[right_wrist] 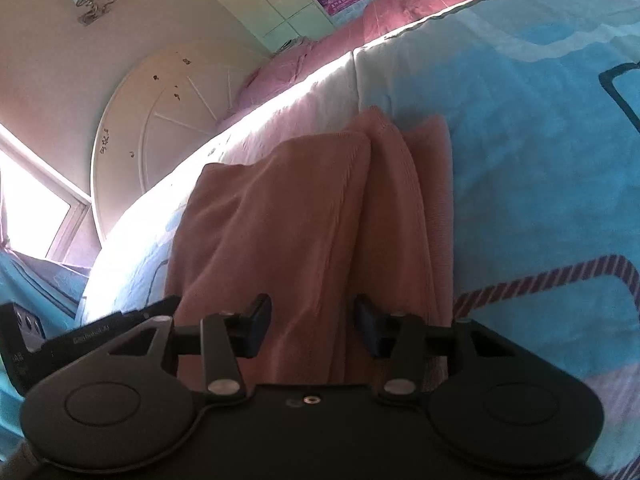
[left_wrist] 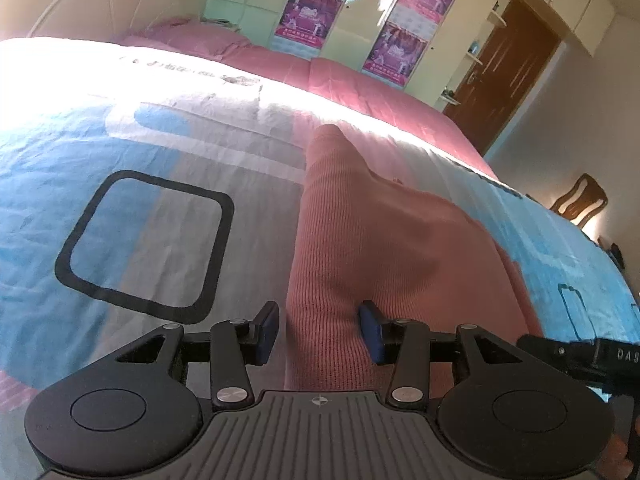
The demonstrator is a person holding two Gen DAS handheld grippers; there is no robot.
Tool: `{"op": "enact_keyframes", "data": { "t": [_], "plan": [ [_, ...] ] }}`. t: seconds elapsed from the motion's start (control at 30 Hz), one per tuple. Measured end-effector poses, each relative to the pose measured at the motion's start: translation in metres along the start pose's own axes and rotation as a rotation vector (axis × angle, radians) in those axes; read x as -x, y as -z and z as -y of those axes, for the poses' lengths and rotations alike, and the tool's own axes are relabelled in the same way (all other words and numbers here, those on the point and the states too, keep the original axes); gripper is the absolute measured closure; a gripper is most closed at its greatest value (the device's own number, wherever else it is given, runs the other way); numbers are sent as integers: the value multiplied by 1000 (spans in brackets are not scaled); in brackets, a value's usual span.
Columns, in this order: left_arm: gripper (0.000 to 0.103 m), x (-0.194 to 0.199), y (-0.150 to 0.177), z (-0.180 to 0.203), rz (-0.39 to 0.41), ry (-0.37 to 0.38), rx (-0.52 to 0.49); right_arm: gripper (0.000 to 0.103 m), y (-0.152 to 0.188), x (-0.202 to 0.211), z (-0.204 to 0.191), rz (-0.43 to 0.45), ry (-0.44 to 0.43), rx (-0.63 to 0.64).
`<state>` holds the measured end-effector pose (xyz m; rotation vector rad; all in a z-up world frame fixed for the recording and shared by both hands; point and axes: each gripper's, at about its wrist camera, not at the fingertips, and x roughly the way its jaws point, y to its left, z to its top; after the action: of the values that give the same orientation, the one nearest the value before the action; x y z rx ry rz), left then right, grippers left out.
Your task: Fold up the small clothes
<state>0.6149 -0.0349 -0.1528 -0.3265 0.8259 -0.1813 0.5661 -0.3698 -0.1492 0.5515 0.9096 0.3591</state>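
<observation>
Bedding fills both views: a bed (left_wrist: pixel 168 184) under a blue, white and grey printed cover, a pink quilt (left_wrist: pixel 360 80) beyond it, a white headboard (right_wrist: pixel 168 120) at the far end. Cupboard doors carry purple posters (left_wrist: pixel 420 12); a brown door (left_wrist: pixel 508 68) and a wooden chair (left_wrist: pixel 580 200) stand off to the side.

Task item: one pink knitted garment (left_wrist: pixel 360 248) lies flat on the cover, near the bed's edge closest to both cameras. In the right wrist view it shows as a long stack of at least three lengthwise layers, their edges stepped beside one another at the far end. Judgement: lengthwise folding is largely done; the piece is a narrow strip, and a crosswise fold to shorten it appears to be left. No other clothes are visible, so what else remains cannot be told.

Condition: fine ribbed knit, soft, with shallow creases and a rounded far end in the left wrist view. Layers look loose and could slide apart when lifted.

Left hand-held gripper (left_wrist: pixel 320 332): jaws apart, blue pads either side of the garment's near left edge, not pressing on it. Right hand-held gripper (right_wrist: pixel 312 330): jaws apart over the near end of the stack, nothing clamped. Each shows at the edge of the other's view, close together.
</observation>
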Motion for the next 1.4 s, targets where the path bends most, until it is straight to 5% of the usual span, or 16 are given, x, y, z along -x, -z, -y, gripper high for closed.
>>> {"op": "enact_keyframes", "data": {
  "t": [0.13,0.23,0.27,0.4,0.57,0.7,0.77,0.93,1.17,1.2,1.3,1.4],
  "plan": [
    [59,1,19,-6,-13,24,-11,60,0,-13,-14,-21,10,47],
    [59,21,12,10,105,-23,-124,93,-3,-25,-31,-21,67,134],
    [60,26,11,12,139,-15,-145,93,-2,-27,-36,-13,95,165],
    [62,11,1,31,74,43,-252,94,-5,-15,-58,46,153,291],
    [67,18,0,72,85,119,-362,95,-8,33,-78,148,198,420],
    [67,-14,15,87,-27,133,-380,95,-5,22,-33,100,299,341],
    [67,-14,17,92,-21,114,-402,95,-4,12,-5,60,250,220],
    [67,-17,15,85,-52,126,-391,94,3,15,-3,48,231,223],
    [67,-18,23,92,-30,88,-449,96,2,5,6,50,224,184],
    [67,-13,20,94,-24,91,-454,94,3,9,5,49,220,175],
    [67,7,5,93,79,94,-452,65,-4,38,-6,166,261,186],
    [67,-7,-21,94,87,82,-428,71,-29,46,-11,242,298,218]
  ]
}}
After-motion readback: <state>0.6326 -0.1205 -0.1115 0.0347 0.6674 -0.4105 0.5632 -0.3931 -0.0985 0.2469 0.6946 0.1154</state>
